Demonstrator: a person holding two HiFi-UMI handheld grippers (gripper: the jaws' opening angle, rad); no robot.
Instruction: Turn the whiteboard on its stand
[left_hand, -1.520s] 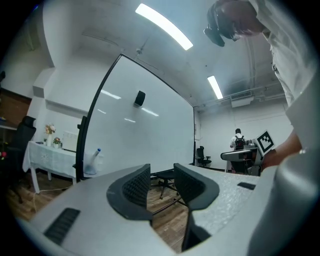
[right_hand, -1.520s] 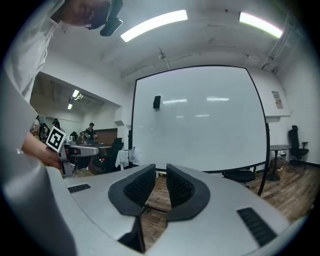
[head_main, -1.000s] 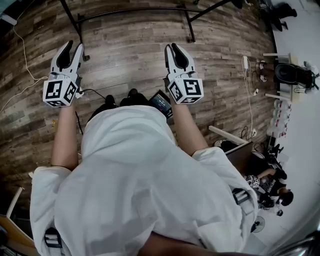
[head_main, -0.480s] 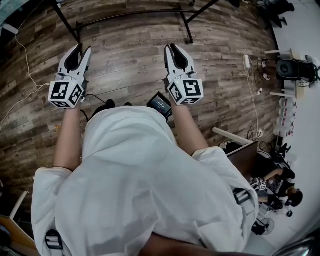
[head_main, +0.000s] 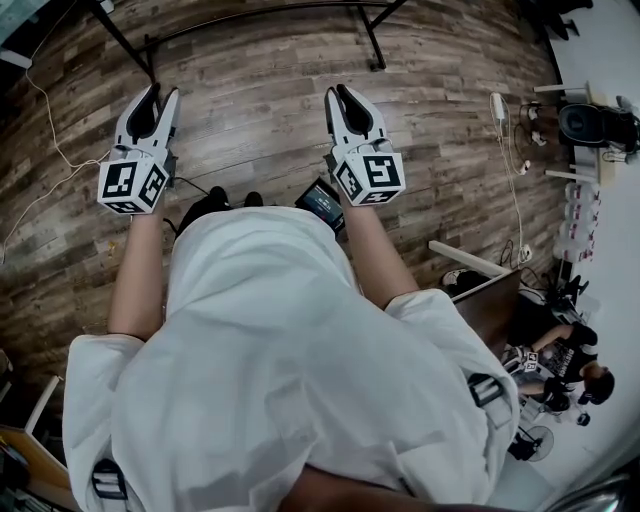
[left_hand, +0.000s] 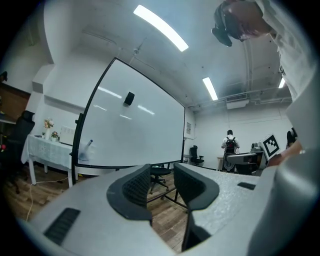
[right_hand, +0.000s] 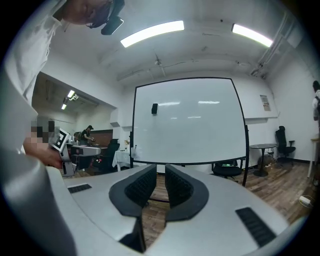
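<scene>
From my station, the whiteboard (right_hand: 189, 120) shows a smooth, glossy white face that mirrors the ceiling lamps, set in a thin dark frame, and its stand (head_main: 373, 40) looks like black painted metal tube. The floor (head_main: 260, 120) is of wood-look planks, matt, with a rough grey-brown grain. The shells of the left gripper (left_hand: 161, 175) and the right gripper (right_hand: 159, 172) seem to me white plastic with a fine grainy, matt finish; their pads (right_hand: 139, 188) are black and ribbed like rubber, and the person's garment (head_main: 270, 380) is plain white cloth.
</scene>
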